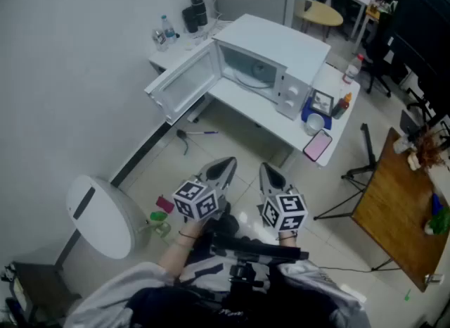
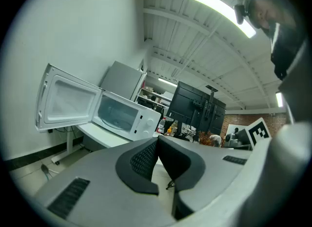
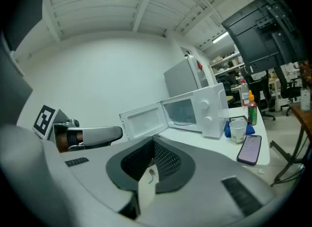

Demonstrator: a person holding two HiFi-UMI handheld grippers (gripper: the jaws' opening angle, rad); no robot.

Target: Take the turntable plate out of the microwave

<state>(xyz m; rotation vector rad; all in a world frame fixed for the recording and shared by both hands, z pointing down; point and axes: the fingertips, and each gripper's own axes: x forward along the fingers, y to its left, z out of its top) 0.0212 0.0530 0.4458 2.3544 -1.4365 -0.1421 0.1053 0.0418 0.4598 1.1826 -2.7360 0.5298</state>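
Left gripper (image 1: 223, 167) and right gripper (image 1: 270, 173) are both clenched and empty, well apart from the open microwave (image 1: 271, 62).

The turntable plate (image 1: 254, 73) lies inside the microwave, which stands on a white table (image 1: 239, 100). The plate is clear glass, so it shows only as a faint round shape in the opening, and its rim is hard to follow. The door (image 1: 184, 82) is swung wide to the left. In each gripper view the two jaws meet, with nothing between them. Beside the microwave stands a cup (image 1: 315, 124); what is in it cannot be seen. A phone (image 1: 317, 145) lies at the table edge. The person's body is cut off at the bottom of the head view.
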